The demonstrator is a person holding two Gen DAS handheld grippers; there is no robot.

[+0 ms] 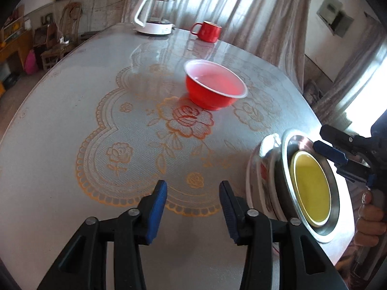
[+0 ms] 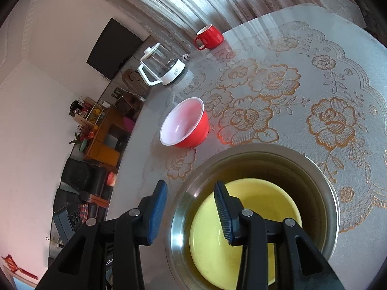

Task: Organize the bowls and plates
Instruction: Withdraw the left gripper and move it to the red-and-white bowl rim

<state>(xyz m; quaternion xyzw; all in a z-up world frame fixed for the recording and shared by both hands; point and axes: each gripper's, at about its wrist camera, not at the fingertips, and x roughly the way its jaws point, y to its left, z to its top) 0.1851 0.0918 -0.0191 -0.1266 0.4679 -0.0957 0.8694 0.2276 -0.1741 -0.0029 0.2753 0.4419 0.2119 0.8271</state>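
Note:
A red bowl with a white inside (image 1: 214,88) stands alone near the table's middle; it also shows in the right wrist view (image 2: 186,126). At the table's right edge a steel bowl (image 1: 289,164) holds a yellow bowl (image 1: 312,188) and sits on a floral plate (image 1: 262,186). In the right wrist view the steel bowl (image 2: 314,176) and the yellow bowl (image 2: 256,207) lie just below the fingers. My left gripper (image 1: 193,200) is open and empty above the tablecloth. My right gripper (image 2: 191,203) is open, its jaws astride the steel bowl's near rim; it shows in the left wrist view (image 1: 338,154).
A glass kettle on a white base (image 1: 154,14) and a red mug (image 1: 208,31) stand at the table's far edge; both show in the right wrist view, the kettle (image 2: 162,65) and the mug (image 2: 209,37). Curtains hang behind. Furniture stands past the table's left side.

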